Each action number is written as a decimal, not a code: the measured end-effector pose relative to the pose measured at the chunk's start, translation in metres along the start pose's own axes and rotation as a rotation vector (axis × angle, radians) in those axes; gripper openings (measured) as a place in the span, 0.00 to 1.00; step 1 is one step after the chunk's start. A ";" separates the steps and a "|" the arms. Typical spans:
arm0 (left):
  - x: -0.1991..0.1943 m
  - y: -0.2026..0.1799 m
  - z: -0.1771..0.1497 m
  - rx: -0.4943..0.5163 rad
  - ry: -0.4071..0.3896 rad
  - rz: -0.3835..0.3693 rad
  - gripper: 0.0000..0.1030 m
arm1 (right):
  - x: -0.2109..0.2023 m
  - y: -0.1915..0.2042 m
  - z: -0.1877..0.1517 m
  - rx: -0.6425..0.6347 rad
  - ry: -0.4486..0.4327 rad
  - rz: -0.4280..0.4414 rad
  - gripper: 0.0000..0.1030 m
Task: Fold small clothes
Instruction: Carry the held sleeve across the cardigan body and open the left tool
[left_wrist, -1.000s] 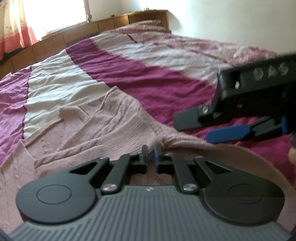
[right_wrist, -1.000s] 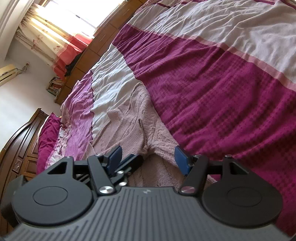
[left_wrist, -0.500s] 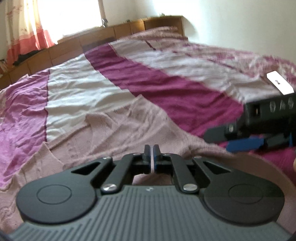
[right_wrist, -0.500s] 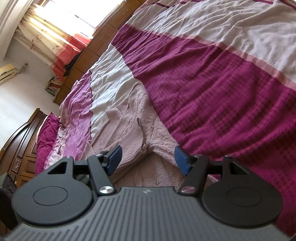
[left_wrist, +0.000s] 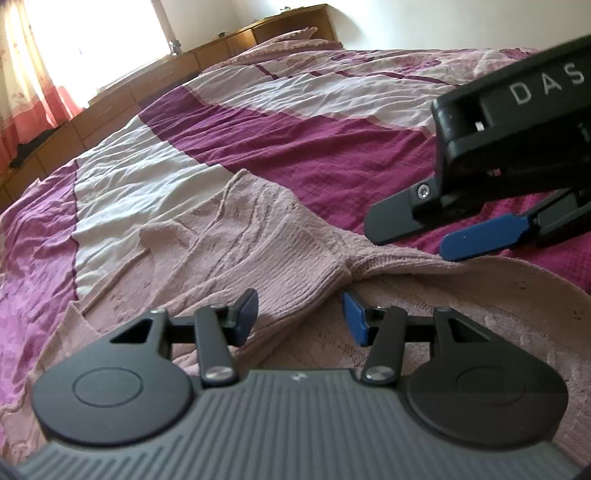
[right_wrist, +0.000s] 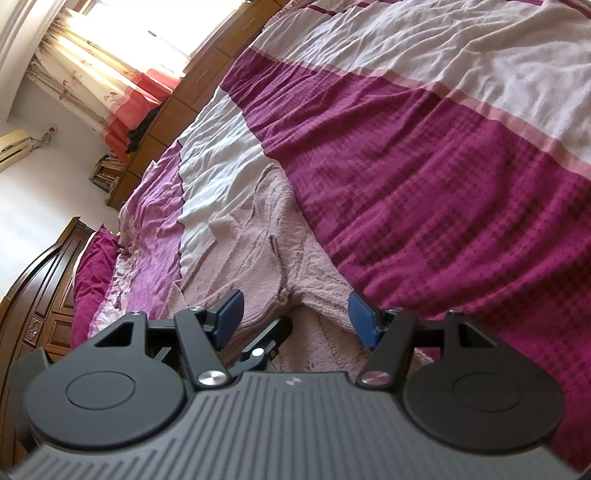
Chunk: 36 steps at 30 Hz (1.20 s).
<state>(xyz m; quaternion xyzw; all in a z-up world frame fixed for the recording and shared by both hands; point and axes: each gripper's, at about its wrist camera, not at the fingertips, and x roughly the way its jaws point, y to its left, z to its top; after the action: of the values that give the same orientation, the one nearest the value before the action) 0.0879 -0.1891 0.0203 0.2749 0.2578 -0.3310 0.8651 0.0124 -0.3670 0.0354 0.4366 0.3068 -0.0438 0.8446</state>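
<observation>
A pale pink knitted garment (left_wrist: 240, 236) lies spread on the bed; it also shows in the right wrist view (right_wrist: 258, 236). A sleeve or fold (left_wrist: 399, 258) runs to the right across it. My left gripper (left_wrist: 300, 317) is open and empty, low over the garment's near part. My right gripper (right_wrist: 293, 317) is open and empty over the same garment. In the left wrist view the right gripper's fingers (left_wrist: 484, 236) hover at the right, just above the sleeve. Part of the left gripper (right_wrist: 266, 343) shows in the right wrist view.
The bedspread (left_wrist: 295, 125) has magenta, white and pink stripes. Wooden cabinets (left_wrist: 207, 59) and a curtained window (left_wrist: 22, 74) stand beyond the bed. A dark wooden headboard (right_wrist: 40, 280) and magenta pillow (right_wrist: 92, 273) are at the left.
My left gripper was shut half a second ago and is open now. The right gripper has moved closer to the left one, above the sleeve.
</observation>
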 end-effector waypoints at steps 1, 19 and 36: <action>0.000 0.000 0.000 0.008 -0.009 0.003 0.41 | 0.000 0.000 0.000 -0.001 0.000 -0.001 0.68; -0.059 0.099 0.005 -0.366 -0.122 0.171 0.06 | 0.006 0.010 -0.008 -0.055 -0.001 -0.037 0.68; -0.101 0.181 -0.097 -0.592 0.020 0.537 0.06 | 0.018 0.029 -0.023 -0.150 0.038 -0.056 0.68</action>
<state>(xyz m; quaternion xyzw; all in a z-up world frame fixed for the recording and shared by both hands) 0.1262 0.0308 0.0695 0.0742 0.2695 -0.0019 0.9601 0.0252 -0.3280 0.0360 0.3638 0.3374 -0.0361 0.8675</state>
